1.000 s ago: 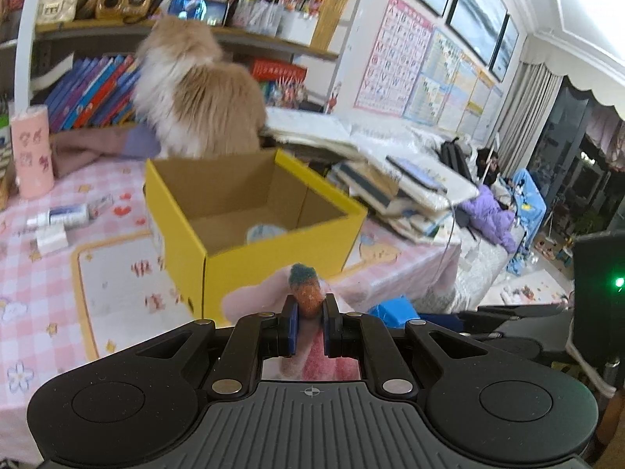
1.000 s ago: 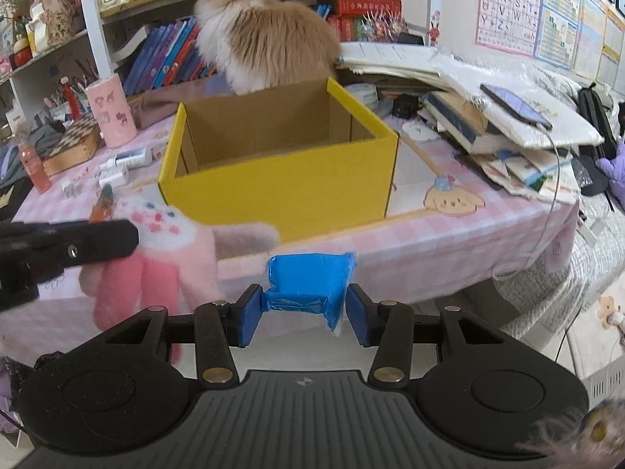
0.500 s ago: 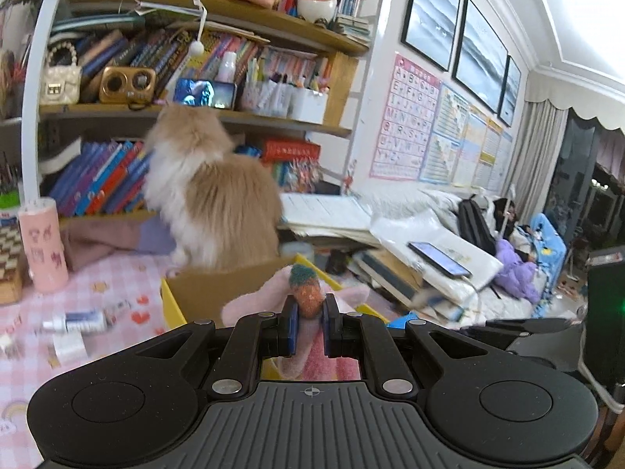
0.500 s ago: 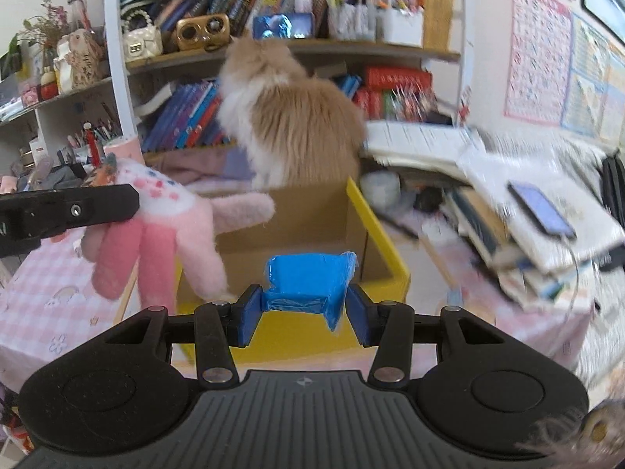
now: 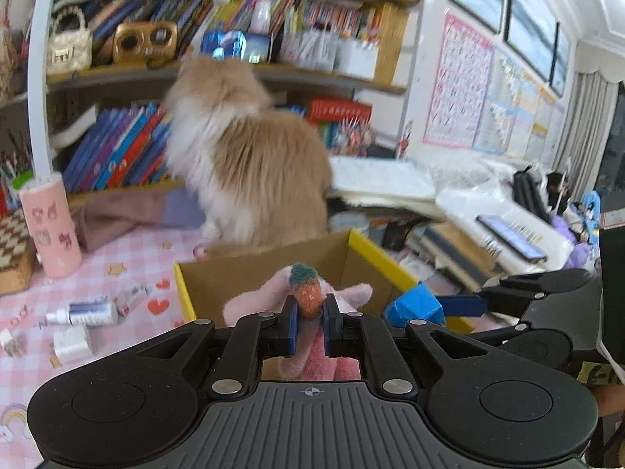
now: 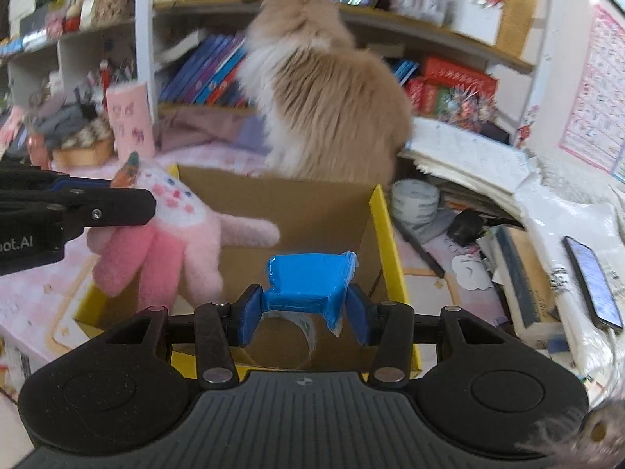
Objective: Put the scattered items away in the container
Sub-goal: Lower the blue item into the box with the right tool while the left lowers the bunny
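Here the left gripper [image 5: 310,326] clamps a fuzzy pink plush toy [image 6: 172,242], mostly hidden in its own view; the right gripper [image 6: 304,314] pinches a blue-wrapped packet [image 6: 308,283]; only the right view shows a tape roll [image 6: 289,336] inside the yellow cardboard box [image 6: 384,234].

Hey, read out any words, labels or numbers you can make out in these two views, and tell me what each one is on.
"oot.AI", cut off at the picture's edge: on the side of the left gripper, seen from the right wrist.
Wall charts: rows of print, too blurred to read.
Red box on the shelf: a line of characters, too blurred.
Book spines: unreadable.
Tube on the tablecloth: print too small.
Pink cup: pictures only.
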`<state>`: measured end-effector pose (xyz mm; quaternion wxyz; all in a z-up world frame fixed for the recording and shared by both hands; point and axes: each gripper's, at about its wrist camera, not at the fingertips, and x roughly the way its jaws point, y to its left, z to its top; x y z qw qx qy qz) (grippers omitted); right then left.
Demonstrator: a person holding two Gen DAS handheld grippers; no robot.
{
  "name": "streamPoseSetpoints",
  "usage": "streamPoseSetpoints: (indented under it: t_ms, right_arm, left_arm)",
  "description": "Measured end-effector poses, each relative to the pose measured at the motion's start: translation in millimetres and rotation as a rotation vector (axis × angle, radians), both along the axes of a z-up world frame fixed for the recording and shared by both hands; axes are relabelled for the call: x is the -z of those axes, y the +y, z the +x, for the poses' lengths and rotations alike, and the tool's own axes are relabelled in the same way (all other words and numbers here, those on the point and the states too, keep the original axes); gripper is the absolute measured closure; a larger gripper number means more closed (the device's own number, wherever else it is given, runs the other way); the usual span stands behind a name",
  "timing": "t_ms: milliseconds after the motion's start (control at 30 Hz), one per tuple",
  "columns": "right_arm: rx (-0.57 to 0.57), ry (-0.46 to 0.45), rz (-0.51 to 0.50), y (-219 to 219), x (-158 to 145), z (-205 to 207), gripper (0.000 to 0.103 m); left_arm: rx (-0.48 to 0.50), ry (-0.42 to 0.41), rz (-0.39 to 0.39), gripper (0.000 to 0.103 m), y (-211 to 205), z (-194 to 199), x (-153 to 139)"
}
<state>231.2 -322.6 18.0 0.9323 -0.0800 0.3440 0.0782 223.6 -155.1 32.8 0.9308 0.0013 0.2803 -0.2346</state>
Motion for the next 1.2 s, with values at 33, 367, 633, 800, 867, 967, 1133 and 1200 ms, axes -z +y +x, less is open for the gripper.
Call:
streamPoseSetpoints:
  t_ms: [33,367,633,800,867,967,1133,1200]
  right_arm:
    - [-0.01,0.014,-0.006,-1,5,5,0.059]
    - [-0.104,0.104,-0.036,-3,32,41,0.059]
    - [-0.128,0.18,-0.036,-4,46,59,0.058]
    - [-0.139,0.198,-0.036,-4,50,62,0.058]
    - [-0.14,0.201,-0.032,-4,51,62,0.058]
    - [-0.14,0.193,-0.033,-4,51,62,0.057]
    - [-0.137,0.161,-0.027,-5,46,58,0.05]
    - [-0.134,0.14,-0.025,-5,41,55,0.047]
  left_arm:
    - [-0.003,0.014,0.011,0.092,-3,3,5]
    - [-0.045,0.121,0.102,0.092,-24,26,39]
    - [-0.061,0.174,0.124,0.091,-28,33,52]
    - [-0.069,0.188,0.134,0.091,-31,36,55]
    - [-0.073,0.19,0.138,0.09,-30,36,56]
    - [-0.081,0.186,0.144,0.086,-30,36,56]
    - [-0.103,0.16,0.162,0.068,-29,32,54]
    - [-0.108,0.135,0.156,0.061,-27,29,51]
